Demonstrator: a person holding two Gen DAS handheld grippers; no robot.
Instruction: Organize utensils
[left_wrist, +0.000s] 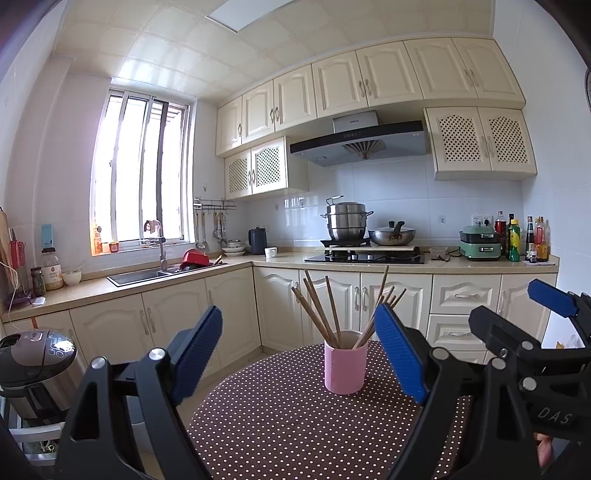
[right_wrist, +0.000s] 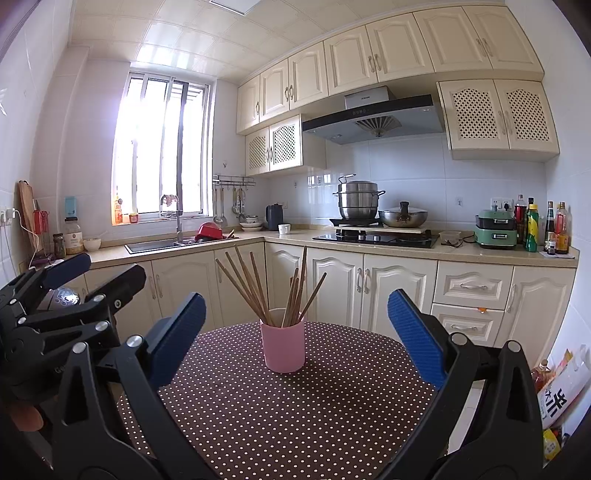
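Note:
A pink cup (left_wrist: 345, 365) (right_wrist: 282, 347) stands upright on a round table with a brown polka-dot cloth (left_wrist: 280, 424) (right_wrist: 314, 413). Several wooden chopsticks (left_wrist: 319, 314) (right_wrist: 247, 288) stand in it, fanned out. My left gripper (left_wrist: 299, 350) hovers level over the table's near edge, open, short of the cup and with nothing between its blue pads (left_wrist: 199, 350). My right gripper (right_wrist: 295, 332) is open beside it, also short of the cup and holding nothing. Each gripper shows in the other's view: the right gripper (left_wrist: 517, 310) at the right edge, the left gripper (right_wrist: 94, 275) at the left edge.
Cream kitchen cabinets and a counter (left_wrist: 406, 267) run behind the table, with a sink (left_wrist: 140, 275), a stove with a steel pot (left_wrist: 345, 221) and wok, and bottles (left_wrist: 517, 240). A rice cooker (left_wrist: 35, 354) stands at the left, and bags (right_wrist: 561, 391) lie at the right.

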